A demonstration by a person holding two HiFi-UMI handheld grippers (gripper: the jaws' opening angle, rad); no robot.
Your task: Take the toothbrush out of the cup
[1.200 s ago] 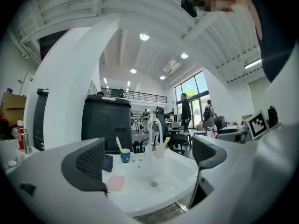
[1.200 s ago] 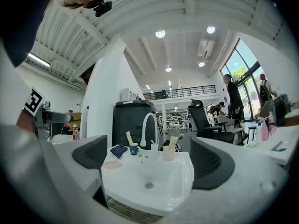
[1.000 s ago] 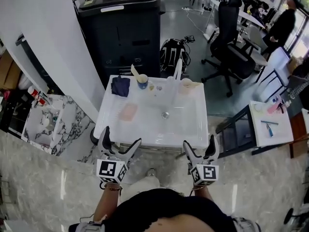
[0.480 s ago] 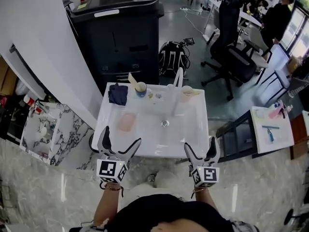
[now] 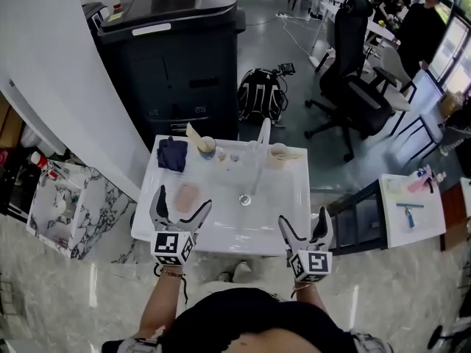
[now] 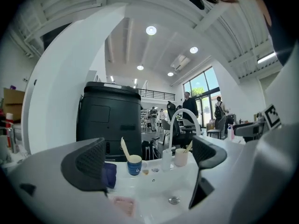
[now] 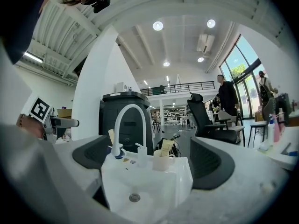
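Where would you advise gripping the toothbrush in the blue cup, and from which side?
Grip the bare upper part of the toothbrush, above the rim of the blue cup. It leans up and to the left, so I would come from the front with the left gripper, jaws either side of it, then lift along its lean.

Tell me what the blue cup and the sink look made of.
Blue cup: glazed ceramic or hard plastic; smooth, opaque, too small to settle. Sink: likely glossy white ceramic; light reflects off its smooth, rounded basin.
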